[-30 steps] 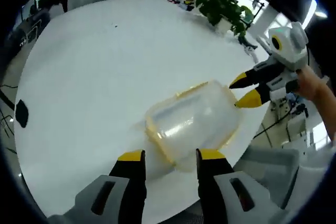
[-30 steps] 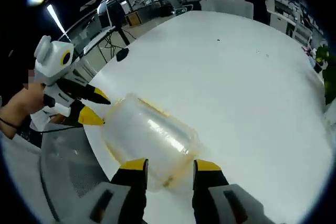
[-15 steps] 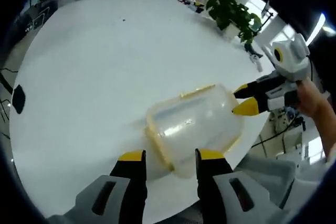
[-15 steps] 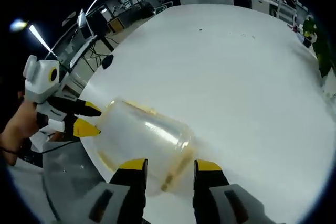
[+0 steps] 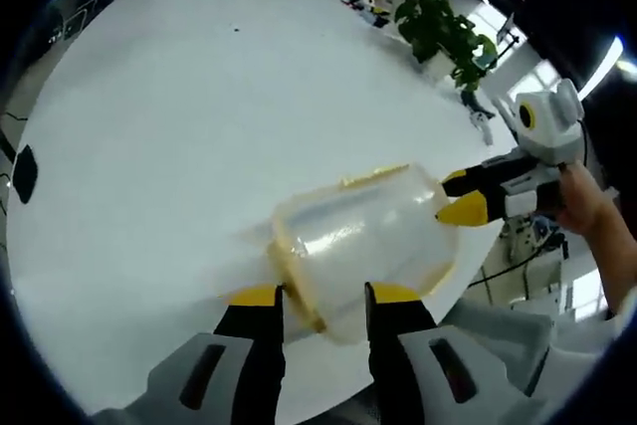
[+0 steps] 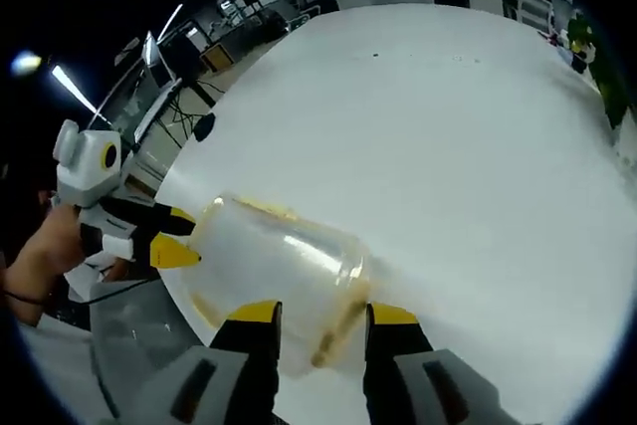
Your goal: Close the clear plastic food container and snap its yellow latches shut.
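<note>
The clear plastic container (image 5: pixel 363 241) with its yellow rim lies on its side near the edge of the white table (image 5: pixel 149 126). My left gripper (image 5: pixel 323 298) is open, and one end of the container sits between its yellow-tipped jaws. At the other end is the right gripper (image 5: pixel 461 196), its tips against the container. In the right gripper view the container (image 6: pixel 274 266) reaches down between the jaws of my open right gripper (image 6: pixel 318 314). There the left gripper (image 6: pixel 177 234) touches the container's far end. I cannot make out the latches.
A person's hand (image 5: pixel 587 206) holds the right gripper, and another hand (image 6: pixel 50 256) holds the left one. A potted plant (image 5: pixel 438 32) stands past the table's far edge. A small black object (image 5: pixel 22 174) lies on the table. Desks and chairs fill the room behind.
Both views have shifted a little with the hands. The container has stayed between the two grippers. My left jaws look slightly closer together than before.
</note>
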A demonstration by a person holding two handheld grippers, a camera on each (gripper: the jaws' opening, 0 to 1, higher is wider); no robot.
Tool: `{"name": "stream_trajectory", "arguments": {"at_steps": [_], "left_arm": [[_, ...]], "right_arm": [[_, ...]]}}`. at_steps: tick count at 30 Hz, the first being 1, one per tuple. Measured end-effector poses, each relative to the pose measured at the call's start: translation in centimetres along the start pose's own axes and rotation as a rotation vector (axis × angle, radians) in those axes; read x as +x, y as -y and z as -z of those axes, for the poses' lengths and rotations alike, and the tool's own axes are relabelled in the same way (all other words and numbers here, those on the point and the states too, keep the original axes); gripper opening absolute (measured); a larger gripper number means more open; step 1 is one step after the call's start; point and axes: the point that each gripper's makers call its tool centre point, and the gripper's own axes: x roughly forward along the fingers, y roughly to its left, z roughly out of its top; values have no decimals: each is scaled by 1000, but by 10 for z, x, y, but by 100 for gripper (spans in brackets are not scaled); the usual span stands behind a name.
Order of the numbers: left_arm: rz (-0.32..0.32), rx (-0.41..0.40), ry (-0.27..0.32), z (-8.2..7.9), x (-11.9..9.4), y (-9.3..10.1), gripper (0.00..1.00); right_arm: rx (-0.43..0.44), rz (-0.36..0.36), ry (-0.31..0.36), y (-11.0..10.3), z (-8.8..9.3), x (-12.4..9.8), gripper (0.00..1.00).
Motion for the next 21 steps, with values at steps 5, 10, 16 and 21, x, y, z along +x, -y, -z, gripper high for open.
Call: {"name": "stream_trajectory", "arguments": {"at_steps": [5, 10, 16, 21], "left_arm": [[6, 20, -11, 0, 1, 1, 28], [-3, 47, -14, 0, 1, 3, 26], [-87, -5, -80, 13, 1, -12, 21], [-18, 11, -19, 0, 17, 0, 22]], "right_arm": [[10, -10, 2, -1, 0, 1, 29], [-3, -10, 5, -2, 0, 2, 27], [32, -15, -4, 0, 12, 2, 23], [50, -22, 4, 1, 7, 2, 23]]}}
